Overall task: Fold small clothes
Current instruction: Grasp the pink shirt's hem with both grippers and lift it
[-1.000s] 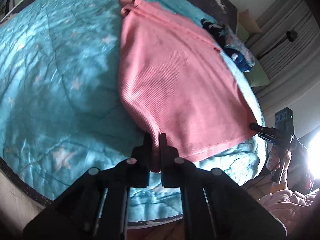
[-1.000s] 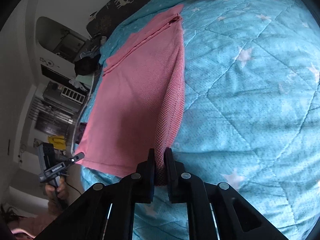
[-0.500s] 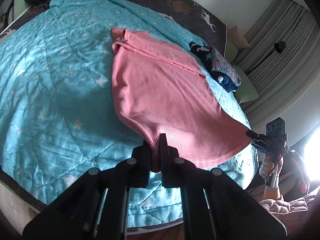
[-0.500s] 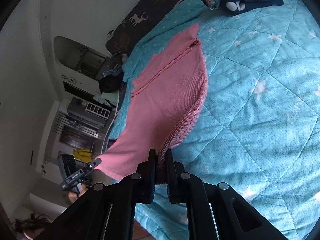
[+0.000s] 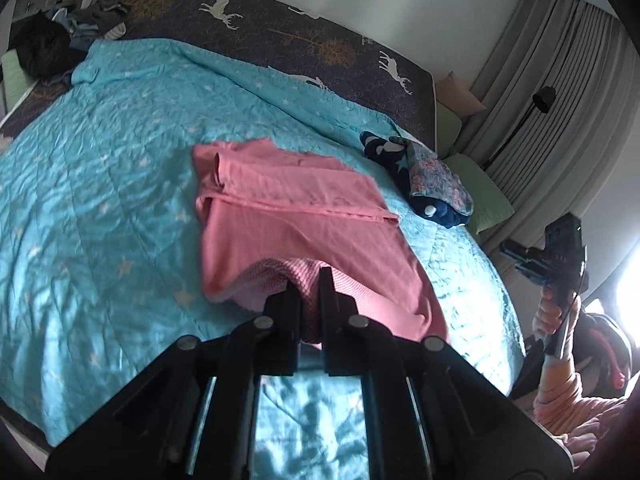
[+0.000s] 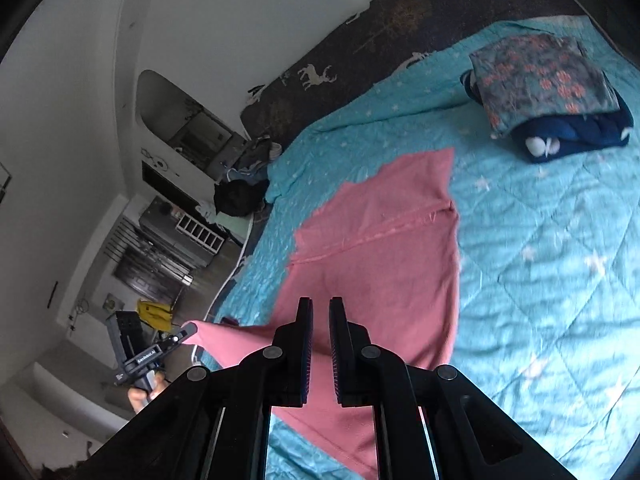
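Observation:
A pink knit garment (image 5: 304, 224) lies on the turquoise star quilt (image 5: 100, 200); it also shows in the right wrist view (image 6: 384, 264). My left gripper (image 5: 305, 280) is shut on the garment's near hem corner and holds it lifted off the bed. In the right wrist view that corner hangs from the left gripper (image 6: 188, 330). My right gripper (image 6: 319, 308) has its jaws slightly apart with nothing between them, above the garment's near part. In the left wrist view the right gripper (image 5: 506, 248) is off the bed's right side, holding no cloth.
A folded stack of dark blue and floral clothes (image 5: 424, 176) sits on the quilt's far right, also in the right wrist view (image 6: 548, 92). A dark deer-print sheet (image 5: 280, 28) borders the head of the bed. Dark clothes pile (image 5: 44, 44) at far left. Curtains (image 5: 560, 80) stand at the right.
Both grippers rose and pulled back, lifting the near hem. The right gripper let go of the garment's corner, which dropped back. The left gripper still holds its corner.

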{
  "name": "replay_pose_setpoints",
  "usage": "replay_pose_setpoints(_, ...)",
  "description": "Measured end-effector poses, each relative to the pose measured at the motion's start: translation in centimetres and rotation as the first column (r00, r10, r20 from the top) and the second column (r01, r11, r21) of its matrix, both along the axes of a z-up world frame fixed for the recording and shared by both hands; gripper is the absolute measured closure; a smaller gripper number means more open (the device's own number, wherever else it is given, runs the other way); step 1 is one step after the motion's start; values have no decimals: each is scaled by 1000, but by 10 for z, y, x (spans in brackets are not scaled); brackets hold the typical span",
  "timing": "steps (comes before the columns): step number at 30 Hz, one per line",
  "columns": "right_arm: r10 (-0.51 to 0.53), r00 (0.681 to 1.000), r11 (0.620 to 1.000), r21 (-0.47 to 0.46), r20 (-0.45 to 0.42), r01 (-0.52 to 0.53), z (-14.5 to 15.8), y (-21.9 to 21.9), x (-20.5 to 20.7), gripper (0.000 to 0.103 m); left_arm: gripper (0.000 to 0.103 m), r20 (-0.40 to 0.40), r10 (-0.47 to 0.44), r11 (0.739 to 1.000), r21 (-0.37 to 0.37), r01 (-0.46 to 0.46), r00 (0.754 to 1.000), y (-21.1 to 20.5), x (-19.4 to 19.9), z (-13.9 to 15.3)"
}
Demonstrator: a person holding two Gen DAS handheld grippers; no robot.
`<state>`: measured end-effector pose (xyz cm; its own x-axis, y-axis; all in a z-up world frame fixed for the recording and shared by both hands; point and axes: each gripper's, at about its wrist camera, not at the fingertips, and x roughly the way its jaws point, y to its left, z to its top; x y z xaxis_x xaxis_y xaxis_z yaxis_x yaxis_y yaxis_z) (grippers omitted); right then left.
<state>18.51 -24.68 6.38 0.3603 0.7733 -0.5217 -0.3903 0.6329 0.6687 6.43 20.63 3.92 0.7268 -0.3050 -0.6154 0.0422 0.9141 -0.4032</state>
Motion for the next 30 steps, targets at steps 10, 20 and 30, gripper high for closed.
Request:
replay_pose_setpoints(10, 140, 940, 957, -200, -311, -208, -120, 16, -49, 71, 94, -101, 17, 1000, -15, -18, 995, 7, 7, -36)
replay_pose_setpoints(20, 184, 879, 977, 181, -440, -114, -168, 26, -57, 69, 94, -116, 19, 998, -50, -25, 993, 4, 0, -48)
replay_pose_setpoints(30, 64, 994, 992, 117, -87, -54, -26, 6, -6, 99, 94, -51, 40, 999, -27, -42, 998, 10, -1, -13)
